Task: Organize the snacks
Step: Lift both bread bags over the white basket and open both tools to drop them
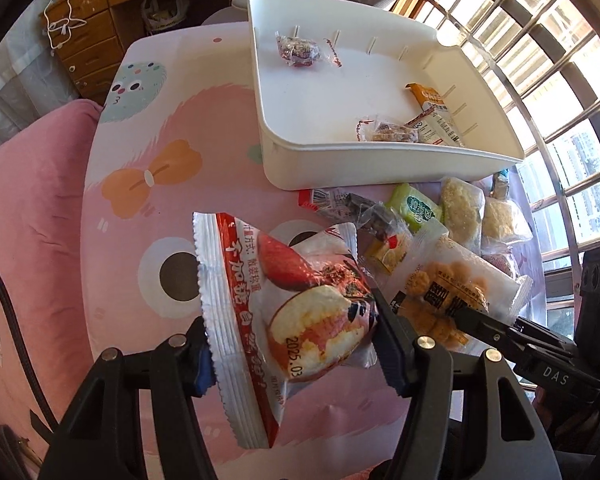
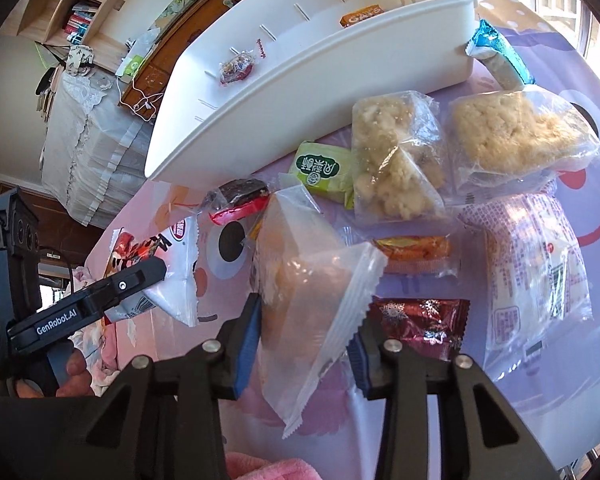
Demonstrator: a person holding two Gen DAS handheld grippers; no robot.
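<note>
My left gripper (image 1: 292, 344) is shut on a red and white snack packet (image 1: 296, 312) and holds it above the table, in front of the white tray (image 1: 380, 164). The same packet shows in the right wrist view (image 2: 168, 264). My right gripper (image 2: 304, 344) is shut on a clear packet of round biscuits (image 2: 304, 292), also seen in the left wrist view (image 1: 448, 296). The tray holds a purple sweet (image 1: 298, 51), an orange bar (image 1: 430, 100) and a nut bar (image 1: 392, 133).
Loose snacks lie on the pink and purple cloth in front of the tray: a green packet (image 2: 320, 170), two puffed rice cakes (image 2: 396, 160), a dark red packet (image 2: 424, 326), a white packet (image 2: 540, 276), a blue-ended bar (image 2: 500, 60). Window bars stand at the right (image 1: 560, 92).
</note>
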